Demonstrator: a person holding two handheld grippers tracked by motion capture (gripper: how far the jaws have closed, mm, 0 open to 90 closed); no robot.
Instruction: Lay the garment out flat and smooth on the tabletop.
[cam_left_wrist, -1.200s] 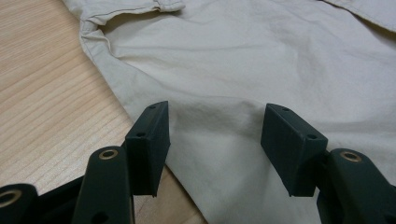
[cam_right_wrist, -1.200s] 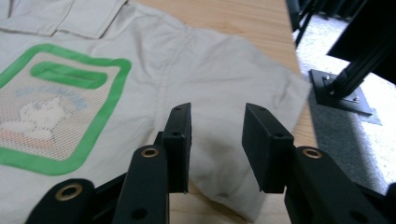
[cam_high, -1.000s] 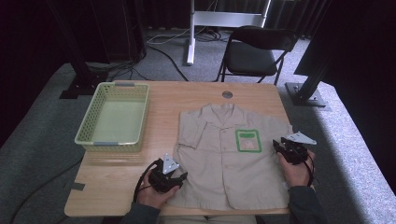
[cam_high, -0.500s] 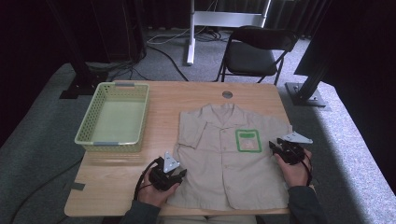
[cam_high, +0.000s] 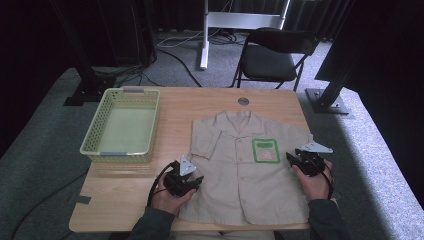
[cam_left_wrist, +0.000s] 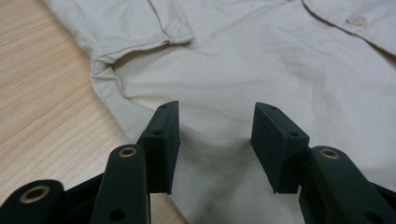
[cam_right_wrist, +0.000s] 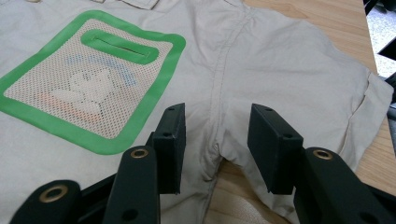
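- Two hands are coming in from the near edge of the table (cam_high: 150, 190), each holding a gripper, and both are sitting right at the sides of the beige shirt (cam_high: 245, 170) that's lying flat, collar pointing away from the person.
- Left gripper (cam_high: 195, 181) is resting at the shirt's left side seam, just below the left sleeve, with the hand wrapped around its body and the forearm angling in from below the hem.
- Right gripper (cam_high: 291, 159) is parked at the shirt's right side, just under the right sleeve and near the green-bordered chest patch (cam_high: 265, 150), wrist sitting past the shirt's right edge.
- Left gripper view is showing stuff the high view isn't: the jaws are standing apart with a soft ridge of shirt cloth (cam_left_wrist: 219, 140) bunching up between them, pads not pressing it. They've just been opening a bit. The sleeve cuff (cam_left_wrist: 140, 42) is folding over just beyond.
- Right gripper view is giving the close-up on the armpit seam (cam_right_wrist: 217, 140) running between its spread jaws, nothing pinched, and those jaws have just been widening too. The patch's mesh (cam_right_wrist: 88, 79) is readable here, with a faint print behind it.
- High view is adding the bigger layout: a green basket (cam_high: 90, 140) is sitting well left of the shirt.
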